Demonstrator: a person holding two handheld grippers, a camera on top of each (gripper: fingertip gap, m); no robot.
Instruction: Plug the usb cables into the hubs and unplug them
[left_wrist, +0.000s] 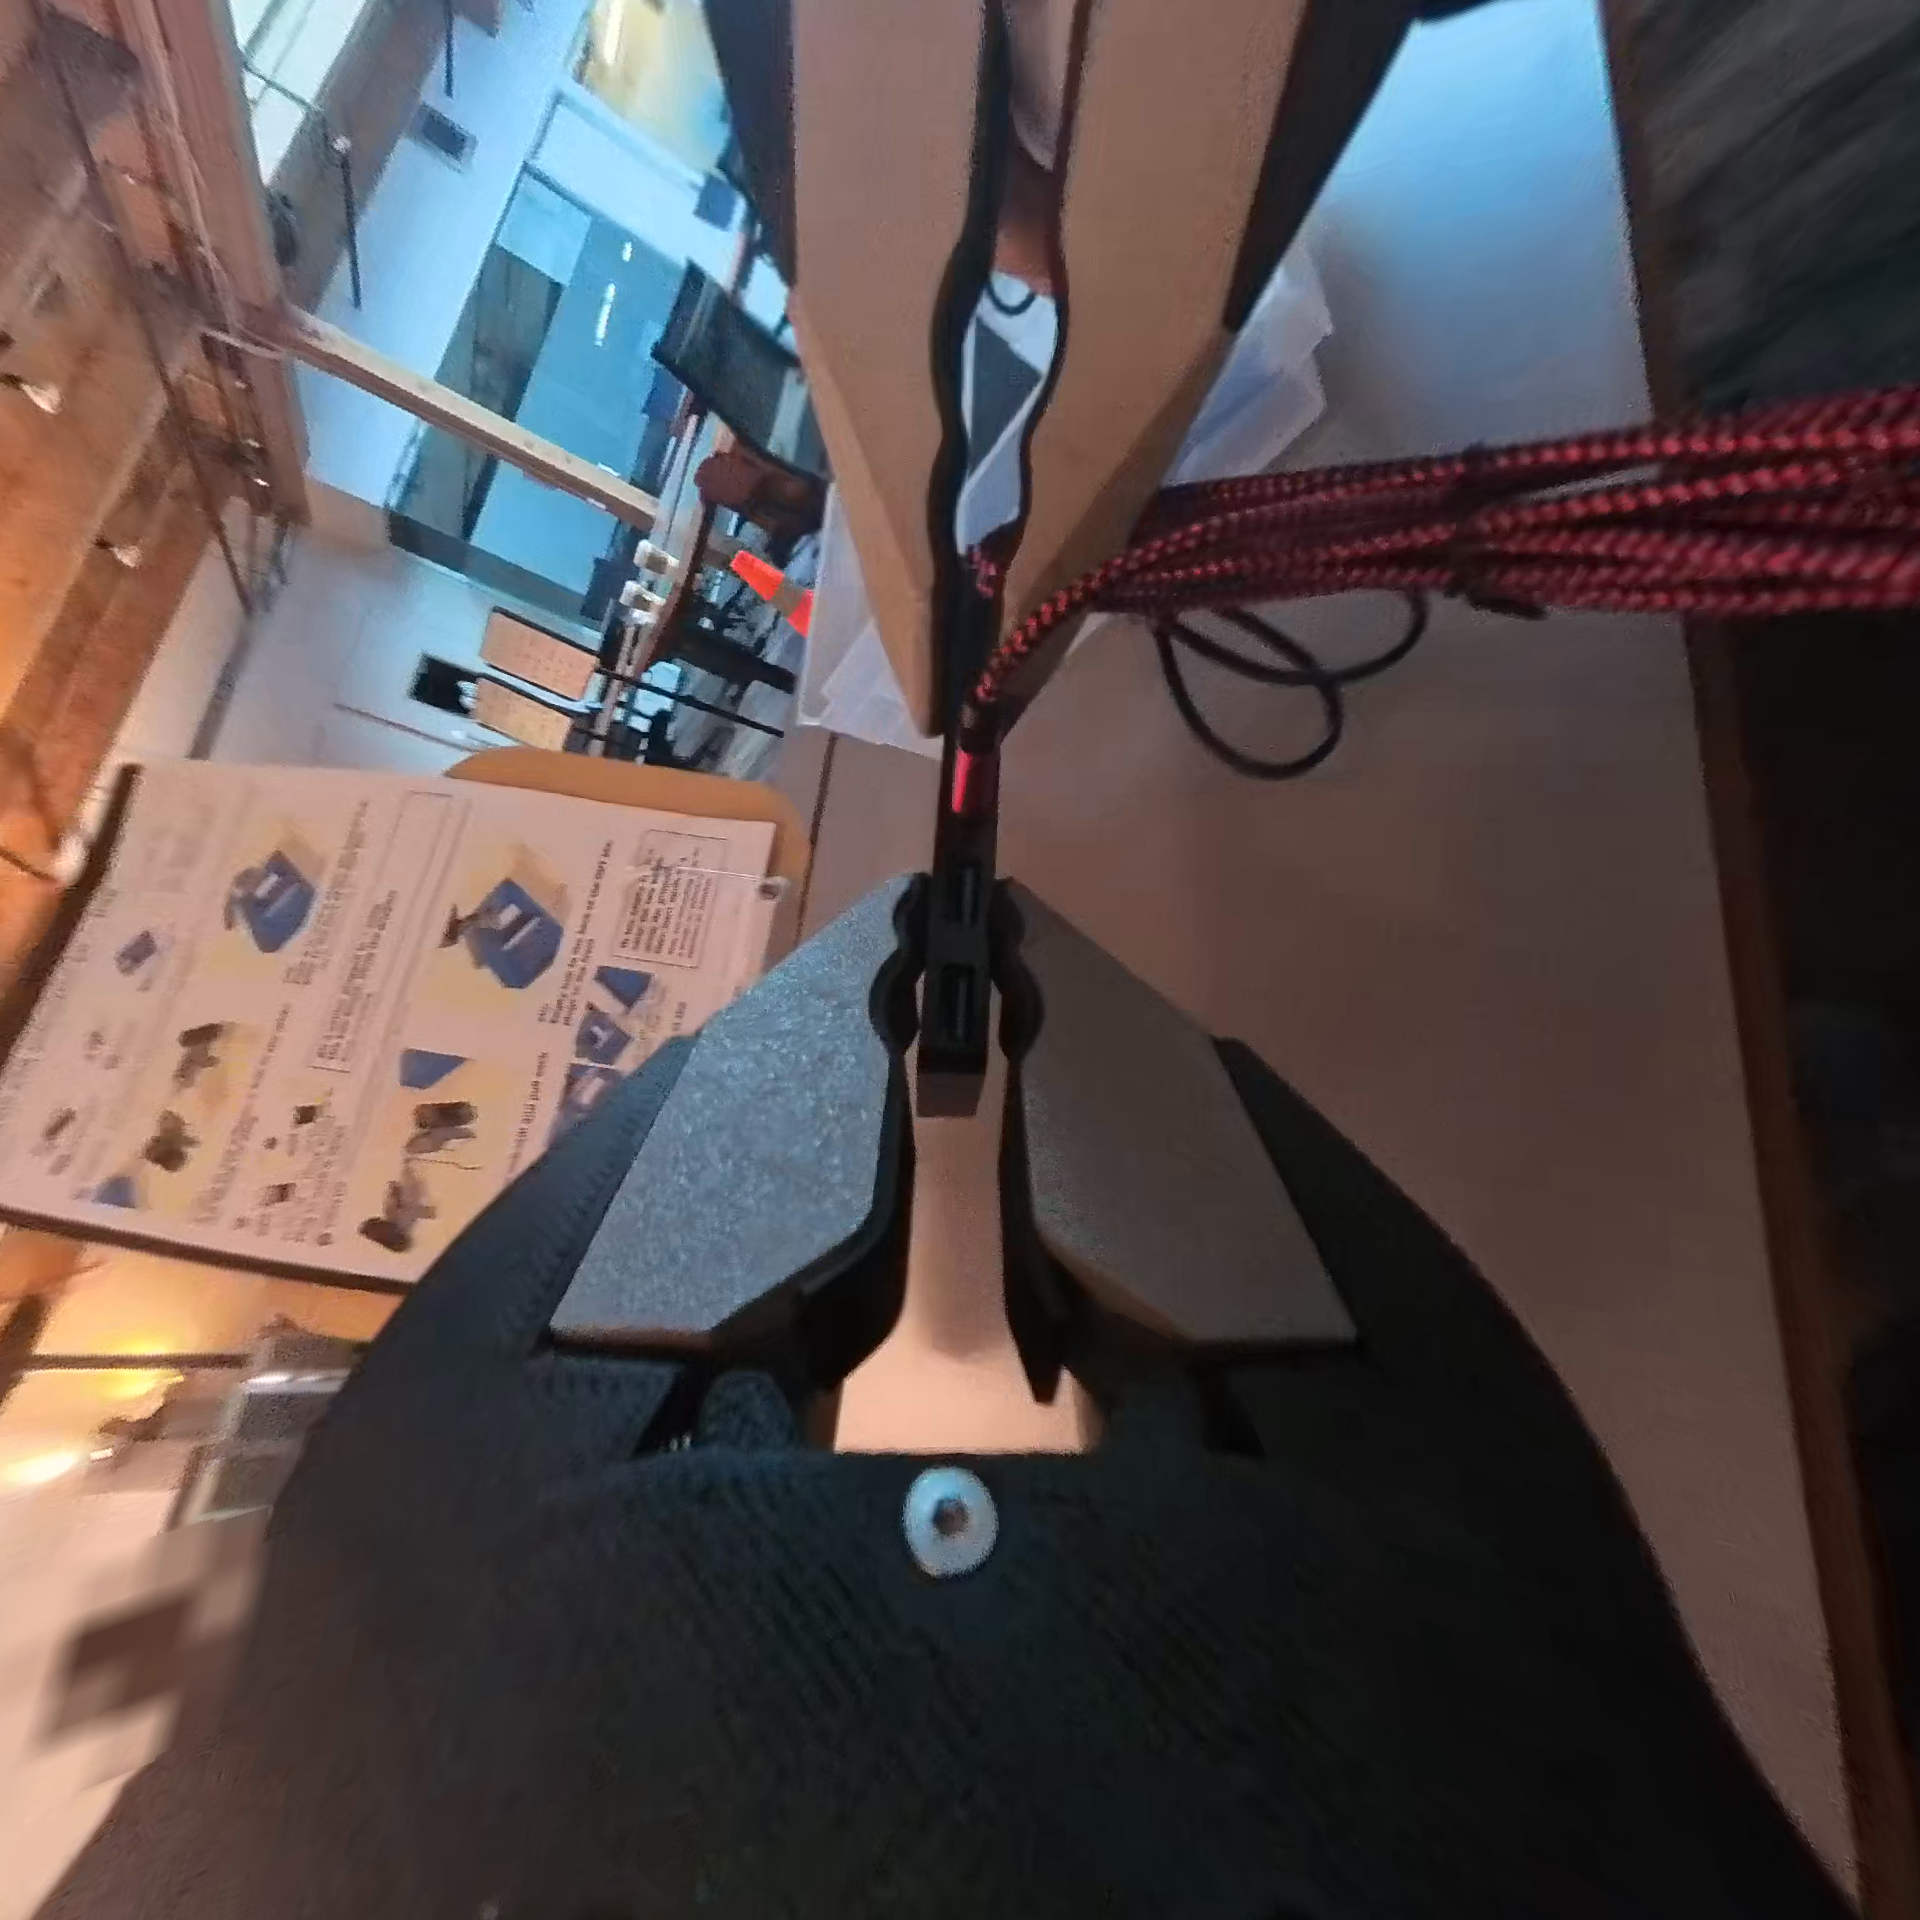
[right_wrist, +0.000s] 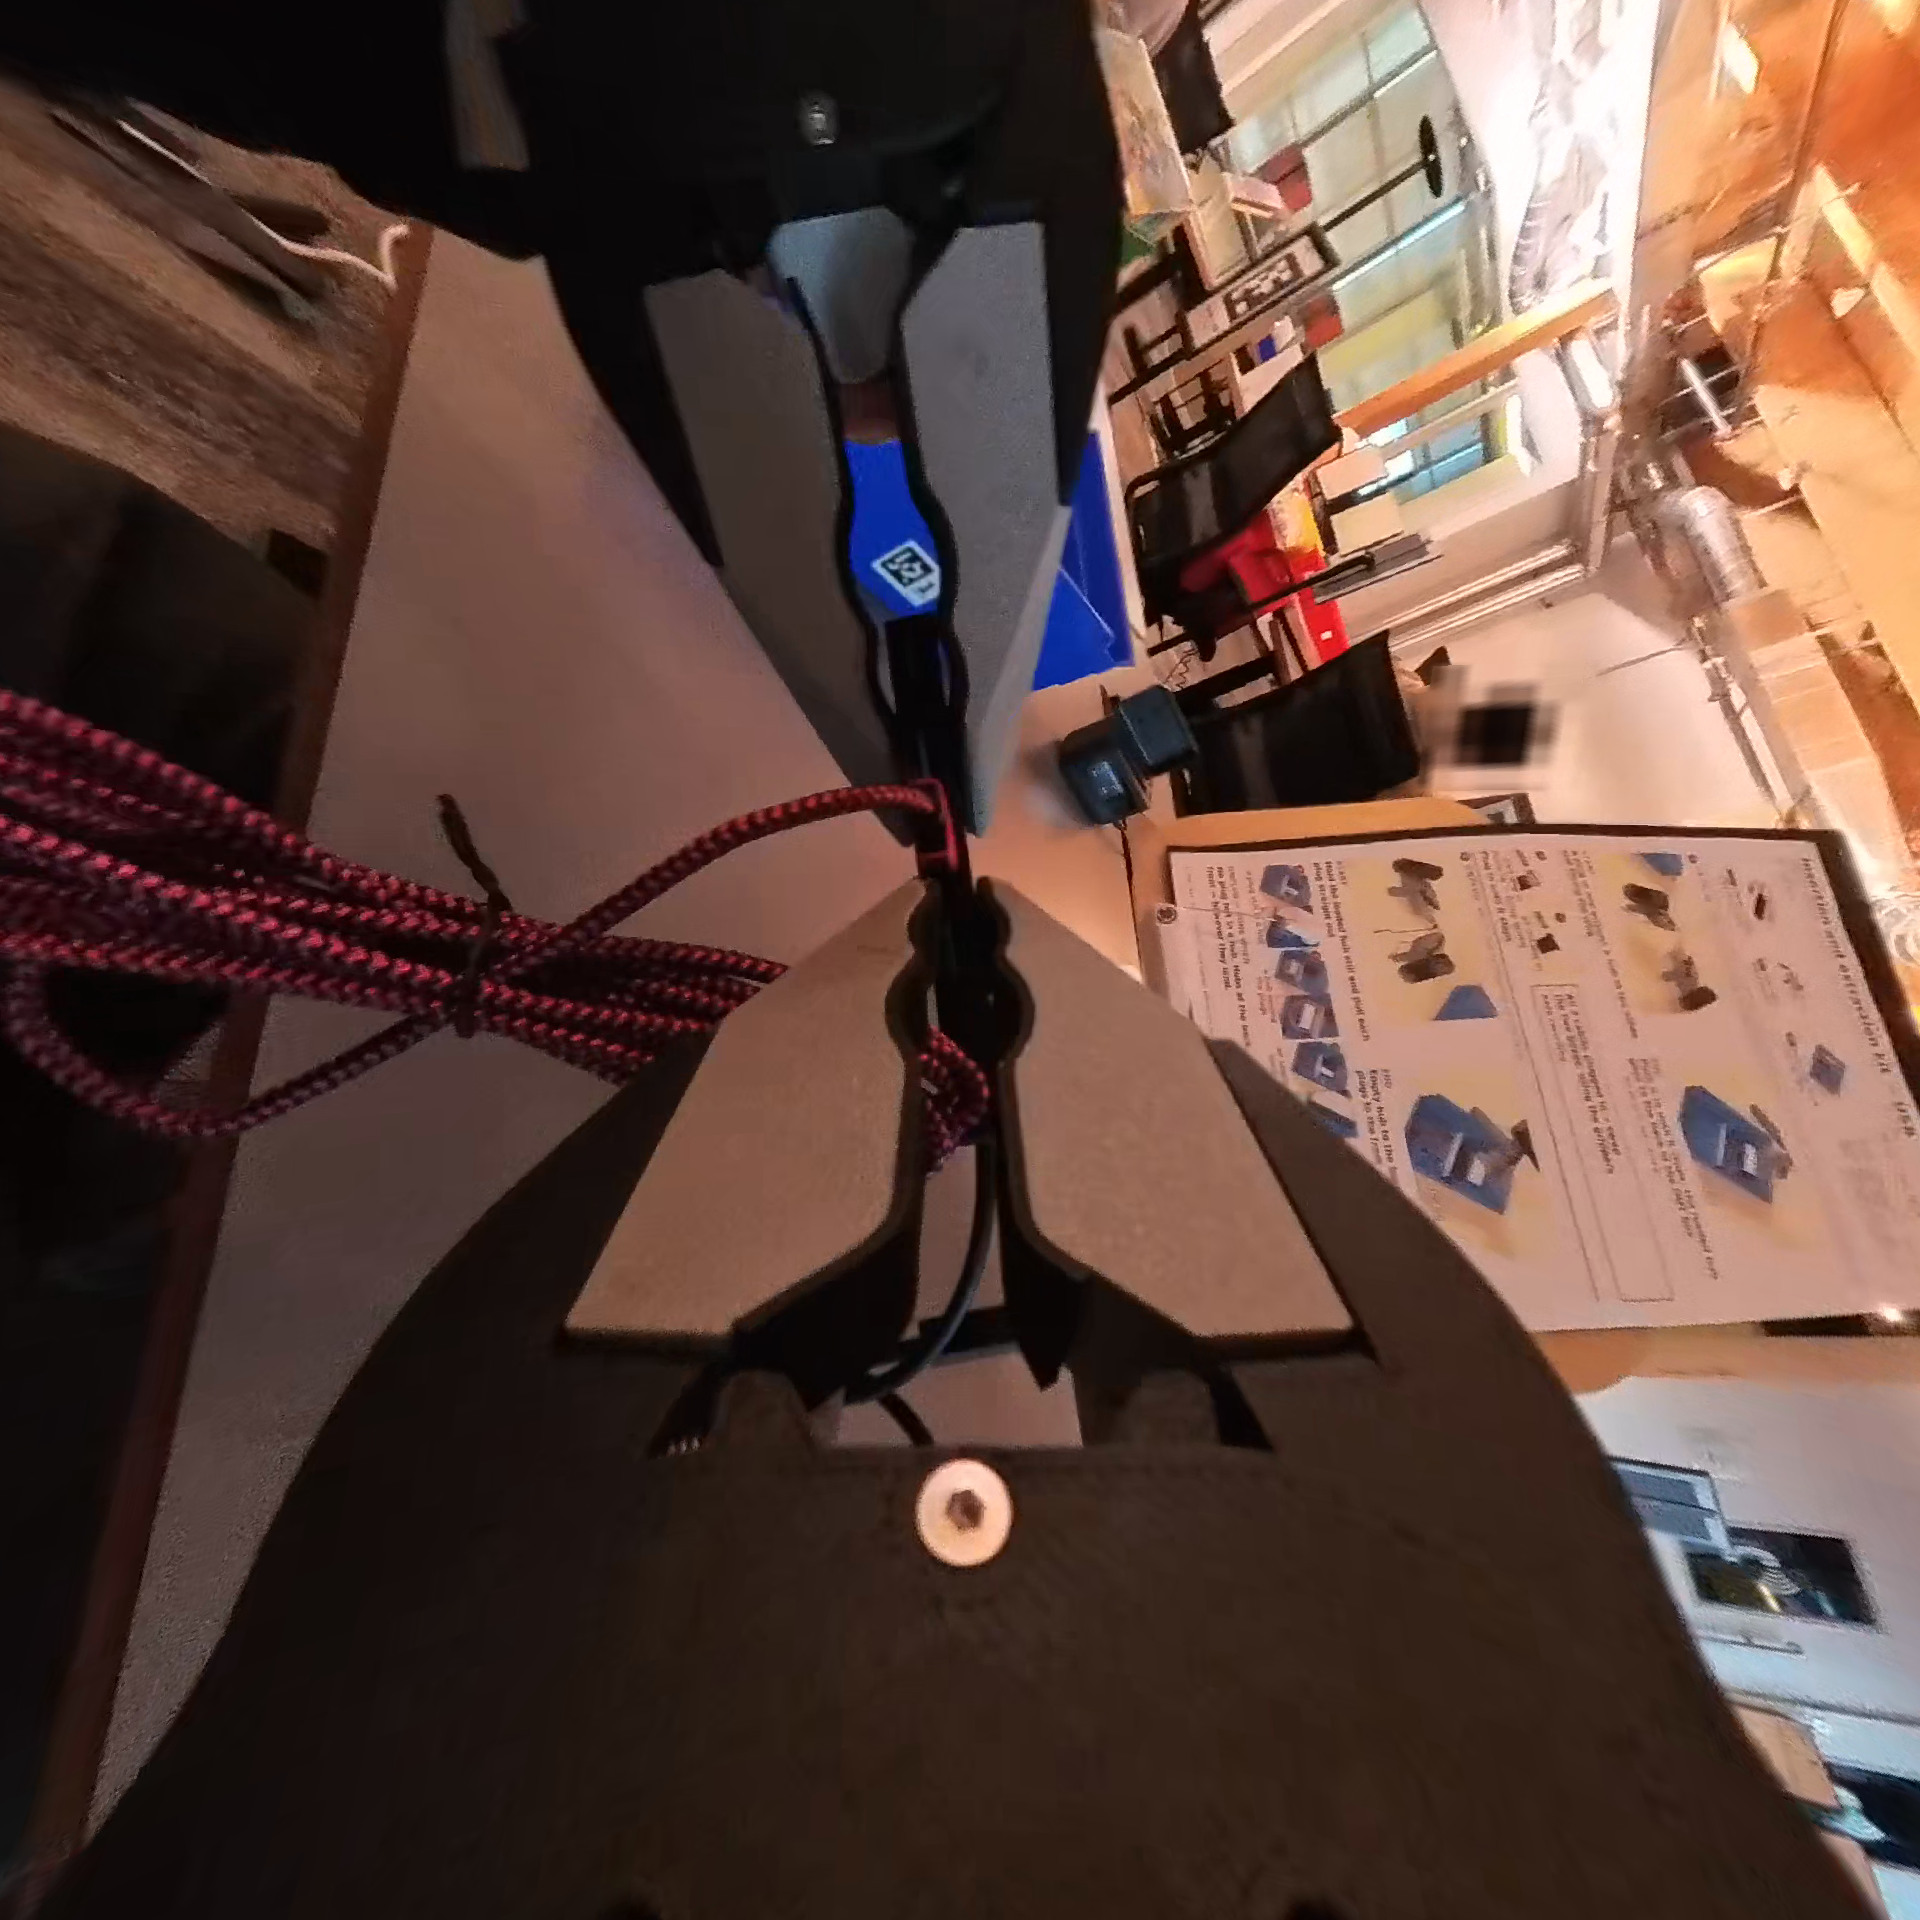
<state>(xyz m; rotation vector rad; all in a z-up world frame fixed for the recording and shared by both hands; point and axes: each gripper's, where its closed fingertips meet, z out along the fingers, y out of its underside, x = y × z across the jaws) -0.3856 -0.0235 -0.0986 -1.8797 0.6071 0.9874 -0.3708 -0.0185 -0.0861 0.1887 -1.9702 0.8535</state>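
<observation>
My left gripper (left_wrist: 956, 935) is shut on a black USB hub (left_wrist: 951, 1013), held edge-on with two ports showing between the pads. My right gripper (left_wrist: 961, 675) comes from the opposite side and is shut on the black plug (right_wrist: 961, 977) of a red-and-black braided cable (right_wrist: 312, 914). The plug's red collar (left_wrist: 961, 779) sits in the short gap between the two grippers, right at the hub's end. I cannot tell how deep it is seated. The cable bundle (left_wrist: 1558, 530) hangs off to the side, tied with a black tie (right_wrist: 473, 935). The left gripper (right_wrist: 925, 769) and the hub (right_wrist: 914, 675) face me in the right wrist view.
Both grippers are held above a pale table (left_wrist: 1351, 1039) with a dark edge (right_wrist: 312, 727). An illustrated instruction sheet (right_wrist: 1558, 1060) lies on cardboard. A blue bin (right_wrist: 1081, 582), a black adapter (right_wrist: 1122, 748) and a looped black cable (left_wrist: 1268, 686) sit farther off. My two grippers' fingertips are within a few centimetres of each other.
</observation>
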